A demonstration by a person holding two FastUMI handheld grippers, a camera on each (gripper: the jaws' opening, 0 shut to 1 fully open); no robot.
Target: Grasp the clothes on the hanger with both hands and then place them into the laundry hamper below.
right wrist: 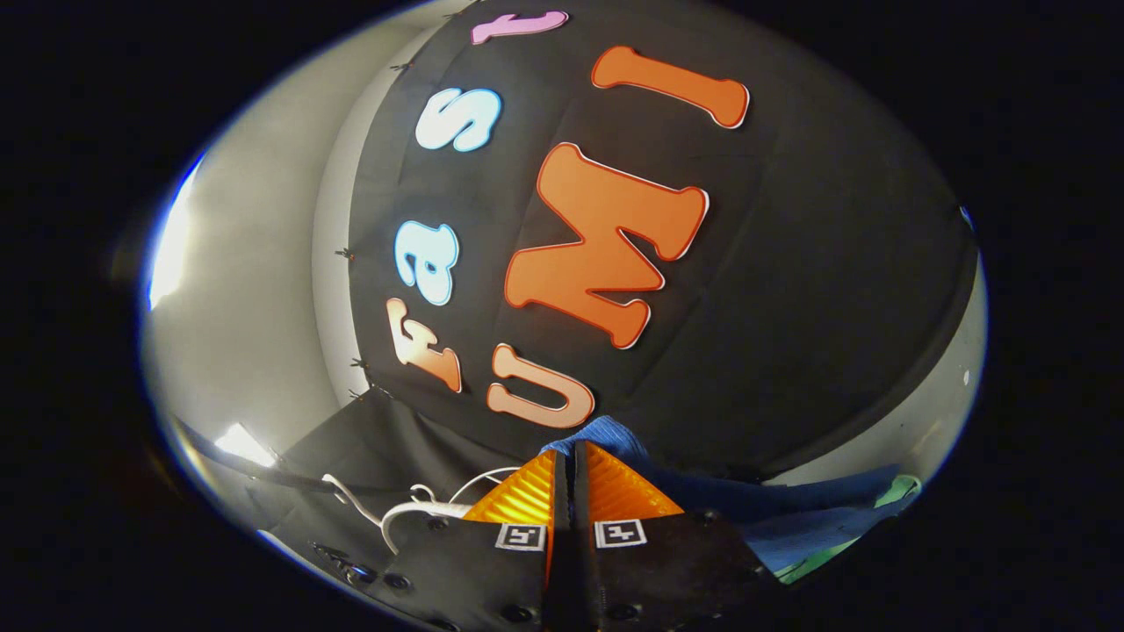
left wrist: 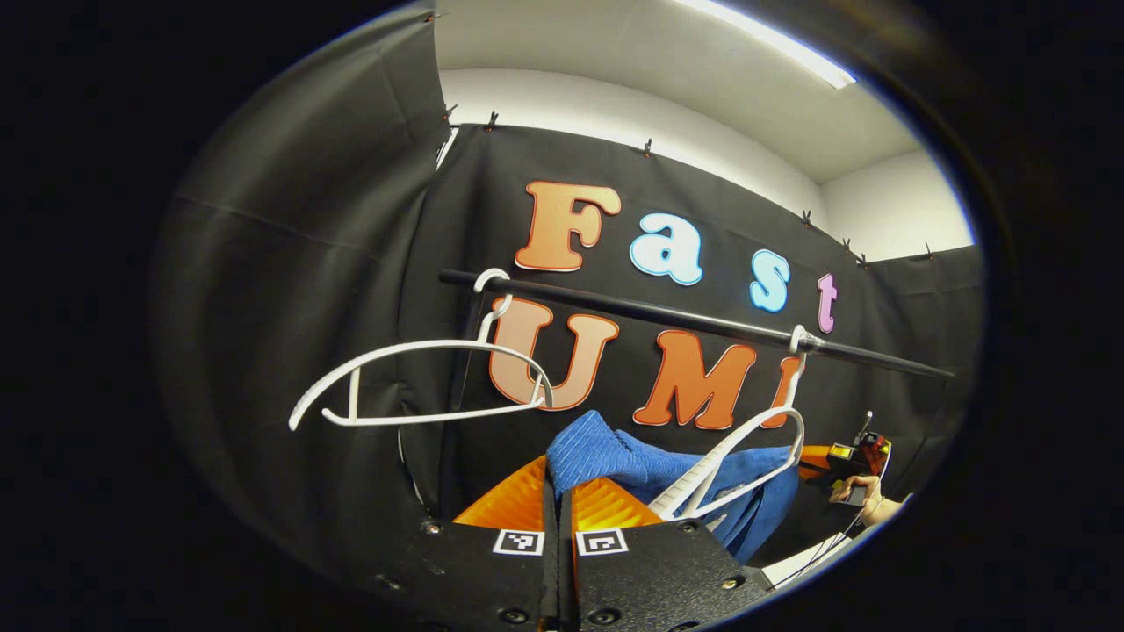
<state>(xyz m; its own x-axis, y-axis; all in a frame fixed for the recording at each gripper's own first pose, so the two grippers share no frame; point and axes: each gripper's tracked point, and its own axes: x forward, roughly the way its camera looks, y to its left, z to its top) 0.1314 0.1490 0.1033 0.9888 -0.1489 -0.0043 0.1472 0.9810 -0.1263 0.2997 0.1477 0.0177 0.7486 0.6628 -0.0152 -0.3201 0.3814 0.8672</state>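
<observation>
Both claws clamp a blue garment (left wrist: pixel 615 456): left claw (left wrist: pixel 558 491), right claw (right wrist: pixel 569 470), beside a white hanger (left wrist: pixel 746 448).

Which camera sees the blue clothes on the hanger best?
The left gripper view. There the blue clothes drape over a white hanger on the black rail, just past the left tongs. The right gripper view shows blue clothes bunched at the right tongs, the hanger mostly hidden.

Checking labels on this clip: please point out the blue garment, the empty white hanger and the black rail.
blue garment (left wrist: pixel 606 452), left gripper view, bunched top fold.
empty white hanger (left wrist: pixel 413 348), left gripper view, upper arm.
black rail (left wrist: pixel 667 313), left gripper view, middle of the bar.
</observation>
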